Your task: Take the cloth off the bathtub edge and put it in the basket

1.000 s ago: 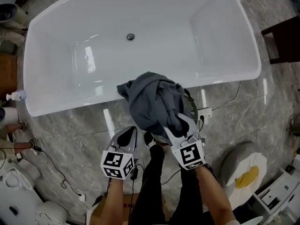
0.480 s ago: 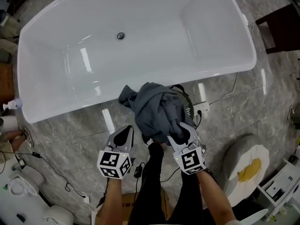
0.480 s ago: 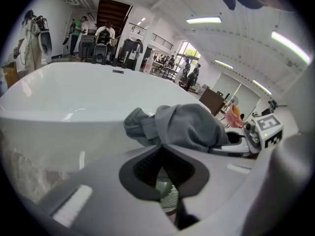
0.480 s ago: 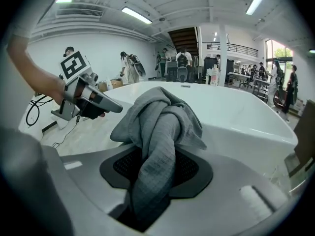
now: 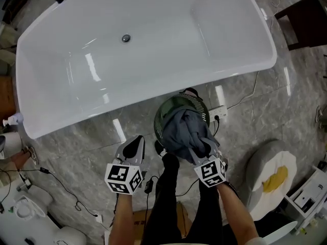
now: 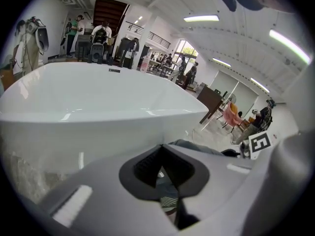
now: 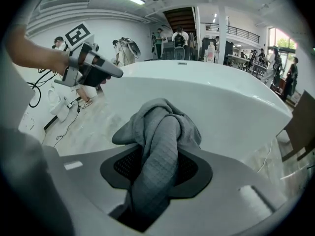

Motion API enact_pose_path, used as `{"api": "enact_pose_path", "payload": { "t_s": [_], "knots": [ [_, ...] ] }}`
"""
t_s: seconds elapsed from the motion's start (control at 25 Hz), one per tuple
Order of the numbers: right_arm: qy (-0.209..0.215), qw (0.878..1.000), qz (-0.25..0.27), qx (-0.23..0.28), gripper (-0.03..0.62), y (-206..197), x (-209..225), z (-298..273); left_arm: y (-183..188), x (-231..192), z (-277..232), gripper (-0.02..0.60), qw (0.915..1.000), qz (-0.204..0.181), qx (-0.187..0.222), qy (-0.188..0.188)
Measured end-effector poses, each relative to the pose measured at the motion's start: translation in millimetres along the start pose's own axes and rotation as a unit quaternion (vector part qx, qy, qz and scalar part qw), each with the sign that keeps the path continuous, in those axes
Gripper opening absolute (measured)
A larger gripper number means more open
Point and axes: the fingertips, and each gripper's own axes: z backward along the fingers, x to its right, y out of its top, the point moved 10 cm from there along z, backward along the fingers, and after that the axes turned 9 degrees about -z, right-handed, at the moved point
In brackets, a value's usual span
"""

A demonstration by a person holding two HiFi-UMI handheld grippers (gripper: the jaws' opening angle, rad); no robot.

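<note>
The grey cloth (image 5: 185, 131) hangs bunched from my right gripper (image 5: 200, 148), which is shut on it. Its lower folds sit over the mouth of the dark green basket (image 5: 173, 106) on the floor just in front of the white bathtub (image 5: 153, 45). In the right gripper view the cloth (image 7: 160, 127) runs up between the jaws of that gripper (image 7: 156, 176), with the bathtub (image 7: 221, 97) behind. My left gripper (image 5: 137, 143) hovers left of the basket, shut and holding nothing. From the right gripper view the left gripper (image 7: 93, 70) shows at upper left.
A white power strip (image 5: 220, 114) with a cable lies right of the basket. A round white seat with a yellow rag (image 5: 271, 180) stands at lower right. Dark furniture (image 5: 301, 14) is at upper right. Cables (image 5: 51, 177) trail on the marble floor at left.
My right gripper carried the cloth off the tub edge, toward me and downward, so it now hangs at the basket. The left gripper stayed put.
</note>
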Motion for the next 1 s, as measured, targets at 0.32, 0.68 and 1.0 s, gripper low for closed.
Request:
{"api": "enact_pose_path", "payload": {
  "t_s": [0.32, 0.68, 1.0],
  "knots": [
    [-0.027, 0.998, -0.022, -0.047, 0.15, -39, 19, -3, -4, 8, -2, 0.057, 1.0, -0.003, -0.004, -0.005],
    [-0.027, 0.997, -0.032, -0.062, 0.15, -30, 14, -52, -7, 17, -10, 0.057, 0.9997, -0.008, -0.014, -0.018],
    [-0.039, 0.993, -0.08, -0.077, 0.15, -40, 12, -99, -1, 29, -14, 0.057, 0.9986, -0.021, -0.02, -0.043]
  ]
}}
